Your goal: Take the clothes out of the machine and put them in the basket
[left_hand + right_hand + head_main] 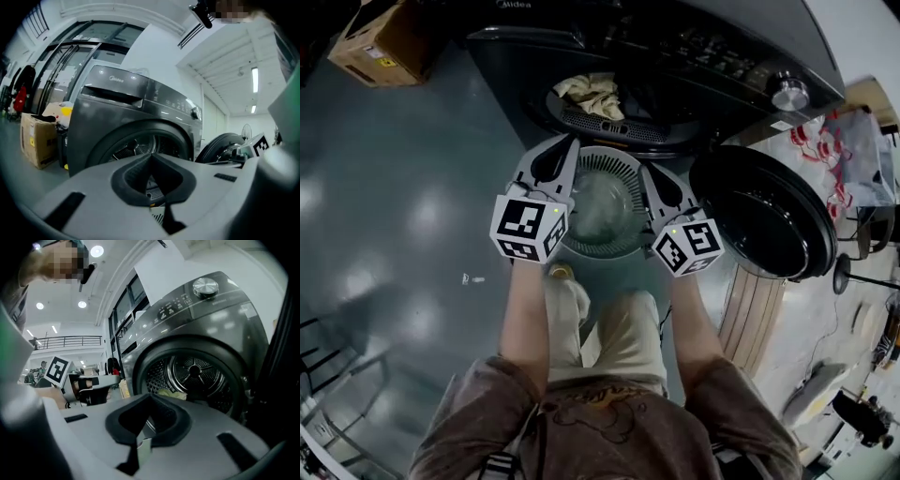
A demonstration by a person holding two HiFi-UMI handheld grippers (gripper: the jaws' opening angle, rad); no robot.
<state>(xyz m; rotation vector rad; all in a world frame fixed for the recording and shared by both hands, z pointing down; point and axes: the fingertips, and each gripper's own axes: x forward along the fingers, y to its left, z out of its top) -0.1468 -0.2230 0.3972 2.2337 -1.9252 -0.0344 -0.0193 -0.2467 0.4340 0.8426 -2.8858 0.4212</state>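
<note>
- Two grippers: the left gripper (567, 145) and the right gripper (645, 173). Both have their jaws closed tip to tip, with nothing between them.
- One machine (694, 56), dark grey, stands straight ahead of both pairs of jaws. Its one round door (764, 211) hangs open beside the right jaws.
- One bundle of clothes (591, 92), pale cream and crumpled, lies in the drum mouth just beyond the jaw tips, untouched.
- One basket (614, 164), grey, round and slatted, sits between the two grippers, below their jaws.
- One cardboard box (380, 42) stands far off, left of the left jaws.
</note>
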